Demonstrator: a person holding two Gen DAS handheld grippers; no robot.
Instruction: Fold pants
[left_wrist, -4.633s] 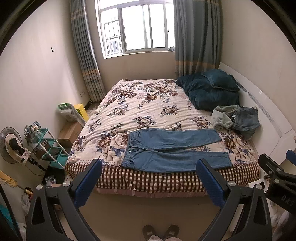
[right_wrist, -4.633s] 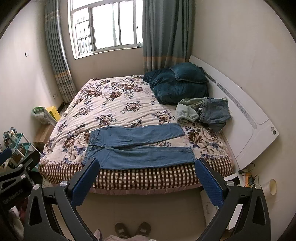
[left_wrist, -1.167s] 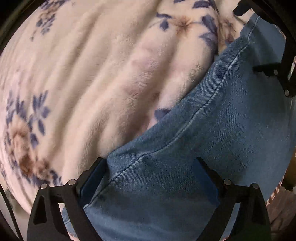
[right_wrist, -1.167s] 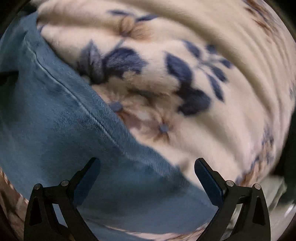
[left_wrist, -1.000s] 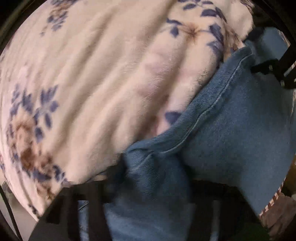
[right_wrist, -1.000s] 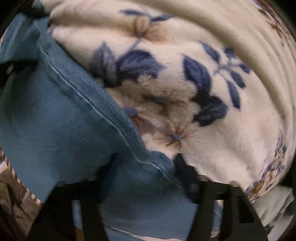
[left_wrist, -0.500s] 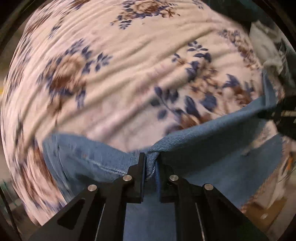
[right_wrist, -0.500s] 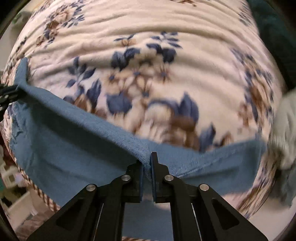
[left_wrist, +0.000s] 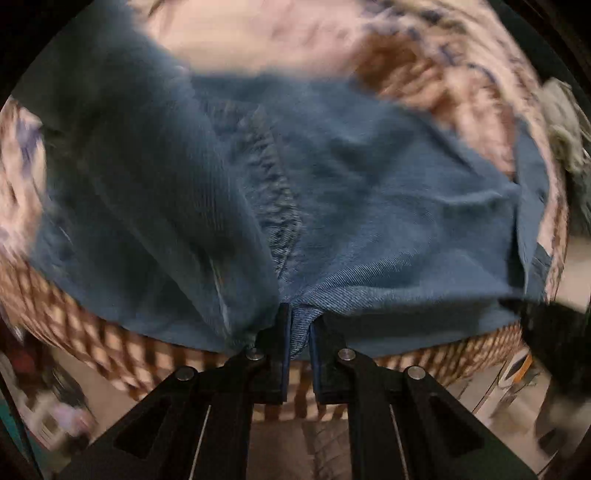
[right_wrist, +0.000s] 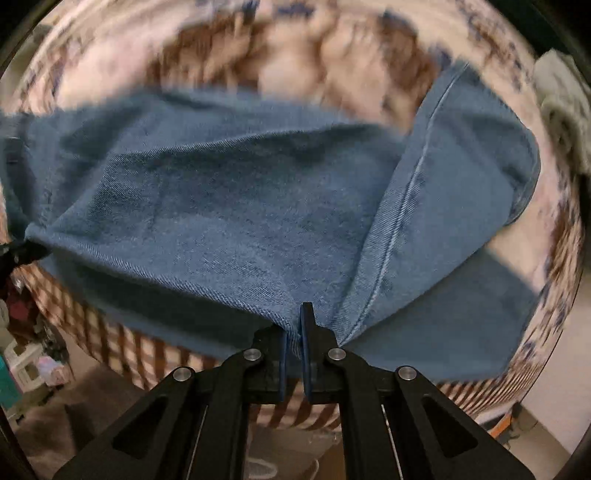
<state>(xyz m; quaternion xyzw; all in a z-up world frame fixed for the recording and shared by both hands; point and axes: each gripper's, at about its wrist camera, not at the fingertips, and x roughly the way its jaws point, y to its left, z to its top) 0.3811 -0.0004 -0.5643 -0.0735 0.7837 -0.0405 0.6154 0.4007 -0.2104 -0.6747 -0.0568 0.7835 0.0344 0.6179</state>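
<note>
The left gripper (left_wrist: 297, 332) is clenched on a pinch of denim, and the right gripper (right_wrist: 294, 332) is clenched the same way on another pinch of the same pants (left_wrist: 369, 206). From both grips the cloth runs forward and away, draped over the bed (right_wrist: 295, 55), with its near edge lifted above the bed's checked side. The pants' long axis lies crosswise, from one gripper to the other; the stretch between them looks taut. Seen from the right gripper, a leg's end (right_wrist: 480, 155) lies further right on the bed. The next move likely carries this held edge across the bed, both grippers level.
</note>
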